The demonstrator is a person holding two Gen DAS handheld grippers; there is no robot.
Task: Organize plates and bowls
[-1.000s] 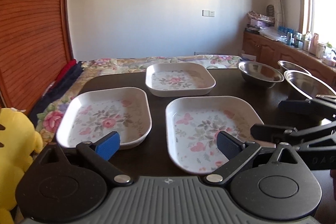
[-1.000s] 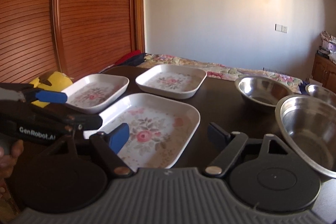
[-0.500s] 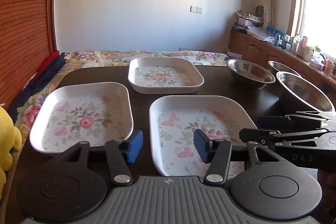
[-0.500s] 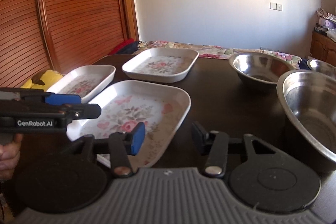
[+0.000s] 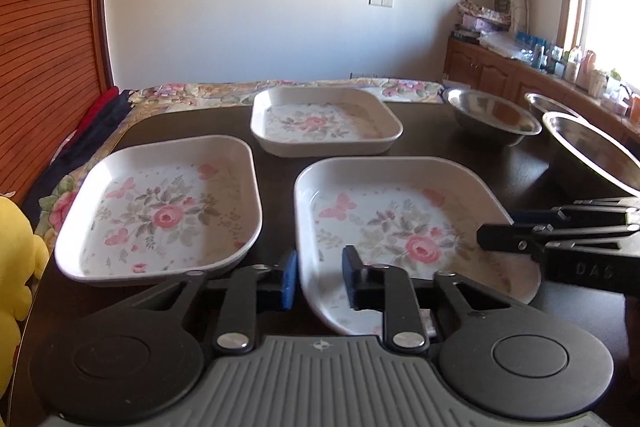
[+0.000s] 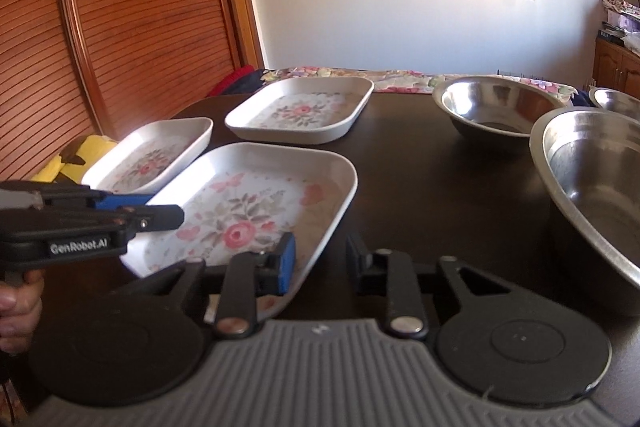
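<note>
Three white floral rectangular plates lie on the dark table (image 5: 440, 143): a near plate (image 5: 400, 227), a left plate (image 5: 160, 207) and a far plate (image 5: 324, 119). Three steel bowls stand on the right, the largest bowl (image 6: 600, 179) nearest. My left gripper (image 5: 320, 281) is closing, with the near plate's left rim between its blue pads; a gap still shows. My right gripper (image 6: 320, 263) is closing too, astride the near plate's (image 6: 248, 211) right rim without pressing it. Each view shows the other gripper: the right gripper (image 5: 500, 227) and the left gripper (image 6: 166, 207).
A yellow plush toy (image 5: 12, 259) sits off the table's left edge. A slatted wooden door (image 6: 120, 27) stands on the left. A floral cloth (image 5: 240, 91) lies beyond the far edge. A sideboard (image 5: 520, 71) with bottles runs under the window. A hand (image 6: 16, 303) holds the left gripper.
Both grippers' jaws have narrowed from wide open. Both have sunk a little toward the near plate, whose left and right rims now lie between their fingers.
</note>
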